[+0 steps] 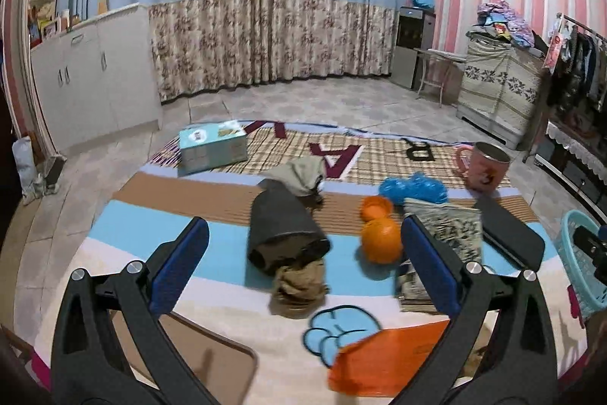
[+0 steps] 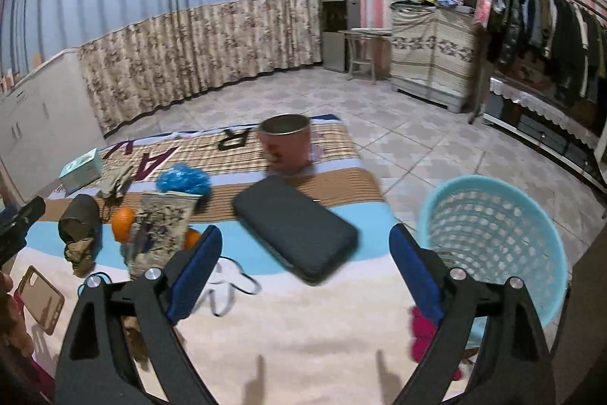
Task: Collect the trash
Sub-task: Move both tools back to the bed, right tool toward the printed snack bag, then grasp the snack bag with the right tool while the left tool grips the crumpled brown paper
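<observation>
My left gripper is open and empty, hovering over the blanket near a dark grey cup with crumpled brown paper. Orange peel pieces, a crumpled blue bag and a printed wrapper lie to its right. My right gripper is open and empty, above the blanket beside the light blue mesh basket. The peel, blue bag, wrapper and grey cup lie to its left.
A black flat case, a pink mug, a teal tissue box and a brown phone case also lie on the blanket. A khaki cloth sits behind the cup. Tiled floor, cabinets and a clothes rack surround.
</observation>
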`<action>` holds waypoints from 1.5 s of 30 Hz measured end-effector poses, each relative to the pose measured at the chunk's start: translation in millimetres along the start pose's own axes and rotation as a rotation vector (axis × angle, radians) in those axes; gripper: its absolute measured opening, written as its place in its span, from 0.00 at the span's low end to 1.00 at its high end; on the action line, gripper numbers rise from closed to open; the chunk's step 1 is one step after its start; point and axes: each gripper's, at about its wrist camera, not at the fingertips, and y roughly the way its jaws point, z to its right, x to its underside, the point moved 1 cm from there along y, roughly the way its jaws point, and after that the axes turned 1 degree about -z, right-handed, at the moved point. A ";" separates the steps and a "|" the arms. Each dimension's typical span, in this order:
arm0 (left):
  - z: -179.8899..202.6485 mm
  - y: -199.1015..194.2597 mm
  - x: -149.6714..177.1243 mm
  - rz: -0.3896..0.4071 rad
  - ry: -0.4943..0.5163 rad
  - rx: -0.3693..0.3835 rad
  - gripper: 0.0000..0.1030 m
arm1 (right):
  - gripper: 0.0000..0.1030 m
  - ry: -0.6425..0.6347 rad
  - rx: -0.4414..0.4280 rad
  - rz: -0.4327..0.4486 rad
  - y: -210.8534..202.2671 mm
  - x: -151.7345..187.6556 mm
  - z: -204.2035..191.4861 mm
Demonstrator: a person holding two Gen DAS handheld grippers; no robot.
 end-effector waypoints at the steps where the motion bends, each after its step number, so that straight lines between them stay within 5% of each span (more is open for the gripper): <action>1: -3.9 3.3 1.6 -0.002 0.004 -0.013 0.95 | 0.86 -0.008 -0.011 -0.012 6.8 0.8 -8.2; 14: -38.7 35.3 3.3 -0.036 -0.001 -0.065 0.95 | 0.84 -0.103 -0.111 -0.176 67.4 29.7 -72.0; 24: -29.5 44.9 17.1 -0.089 0.019 -0.066 0.95 | 0.21 -0.104 -0.246 -0.262 83.3 38.7 -85.9; 27: -23.9 50.7 25.2 -0.121 0.012 -0.036 0.95 | 0.11 -0.117 -0.266 -0.248 78.4 36.7 -88.2; 39: -13.5 50.4 43.0 -0.143 -0.007 -0.007 0.95 | 0.05 -0.112 -0.200 -0.050 32.9 11.1 -51.2; 45: -9.9 65.5 48.4 -0.200 0.018 -0.024 0.80 | 0.05 -0.059 -0.200 -0.057 32.8 10.9 -25.3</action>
